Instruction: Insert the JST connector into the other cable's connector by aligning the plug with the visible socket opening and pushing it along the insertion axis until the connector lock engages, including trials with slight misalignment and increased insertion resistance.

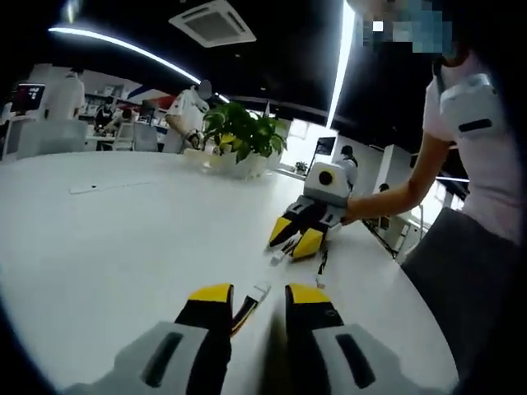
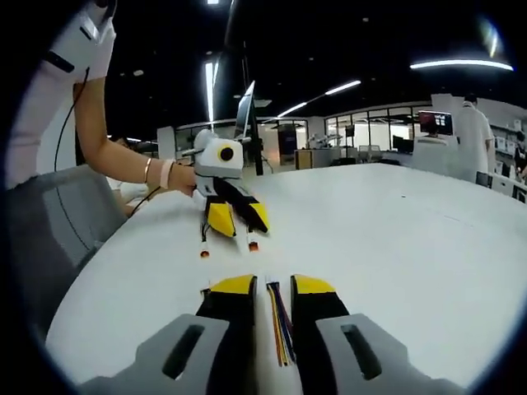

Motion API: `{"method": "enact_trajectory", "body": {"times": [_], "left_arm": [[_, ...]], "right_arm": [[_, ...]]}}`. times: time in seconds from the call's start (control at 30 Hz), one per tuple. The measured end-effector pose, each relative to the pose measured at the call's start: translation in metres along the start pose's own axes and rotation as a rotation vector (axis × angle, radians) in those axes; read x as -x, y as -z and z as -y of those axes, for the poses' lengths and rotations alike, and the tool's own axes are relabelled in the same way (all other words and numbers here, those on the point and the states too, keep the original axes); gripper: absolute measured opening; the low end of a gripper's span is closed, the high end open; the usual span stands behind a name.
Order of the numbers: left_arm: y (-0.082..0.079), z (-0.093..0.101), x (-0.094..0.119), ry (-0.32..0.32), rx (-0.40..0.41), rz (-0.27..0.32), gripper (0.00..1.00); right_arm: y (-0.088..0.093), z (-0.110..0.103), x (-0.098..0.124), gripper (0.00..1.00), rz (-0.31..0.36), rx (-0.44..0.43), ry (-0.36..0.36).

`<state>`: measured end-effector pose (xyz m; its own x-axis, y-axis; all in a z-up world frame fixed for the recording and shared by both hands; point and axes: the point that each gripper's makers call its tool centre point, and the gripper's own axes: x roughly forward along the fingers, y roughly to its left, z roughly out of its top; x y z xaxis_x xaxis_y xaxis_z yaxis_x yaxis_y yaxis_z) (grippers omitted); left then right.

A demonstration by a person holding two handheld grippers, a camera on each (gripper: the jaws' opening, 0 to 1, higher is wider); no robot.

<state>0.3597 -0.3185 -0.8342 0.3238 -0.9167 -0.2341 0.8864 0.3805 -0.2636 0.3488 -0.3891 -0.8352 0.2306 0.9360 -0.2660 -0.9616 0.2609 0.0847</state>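
Note:
Low in the left gripper view, my left gripper point(image 1: 259, 296) has its yellow-tipped jaws close together on a thin multi-wire cable point(image 1: 241, 315), whose white JST connector point(image 1: 261, 290) sticks out past the tips over the white table point(image 1: 123, 247). Seen from the right gripper view, the left gripper point(image 2: 236, 220) rests tips-down, and two cable ends point(image 2: 204, 253) touch the table below it. My right gripper point(image 2: 273, 285) is shut on a coloured wire bundle point(image 2: 280, 329) running back between its jaws. The right gripper point(image 1: 296, 240) faces mine, with a white connector point(image 1: 280, 252) under its tips.
A potted plant point(image 1: 243, 136) stands at the table's far side. The person point(image 1: 469, 164) stands at the curved table edge point(image 1: 395, 271). A thin strip point(image 1: 107, 188) lies on the table. Other people and desks point(image 1: 189, 111) are in the background.

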Motion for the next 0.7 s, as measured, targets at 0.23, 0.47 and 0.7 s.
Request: {"method": "enact_trajectory", "body": {"times": [0.23,0.47,0.7], "left_arm": [[0.0,-0.002,-0.005,-0.003,-0.019,0.025,0.15],[0.002,0.003,-0.006,0.014,-0.051,0.028,0.12],[0.003,0.004,-0.007,-0.019,-0.106,0.032,0.08]], "right_arm": [[0.002,0.001,0.0,0.11,0.002,0.01,-0.005],[0.005,0.002,-0.001,0.09,0.002,0.03,-0.015],[0.009,0.004,0.002,0.09,-0.02,0.046,-0.015]]}}
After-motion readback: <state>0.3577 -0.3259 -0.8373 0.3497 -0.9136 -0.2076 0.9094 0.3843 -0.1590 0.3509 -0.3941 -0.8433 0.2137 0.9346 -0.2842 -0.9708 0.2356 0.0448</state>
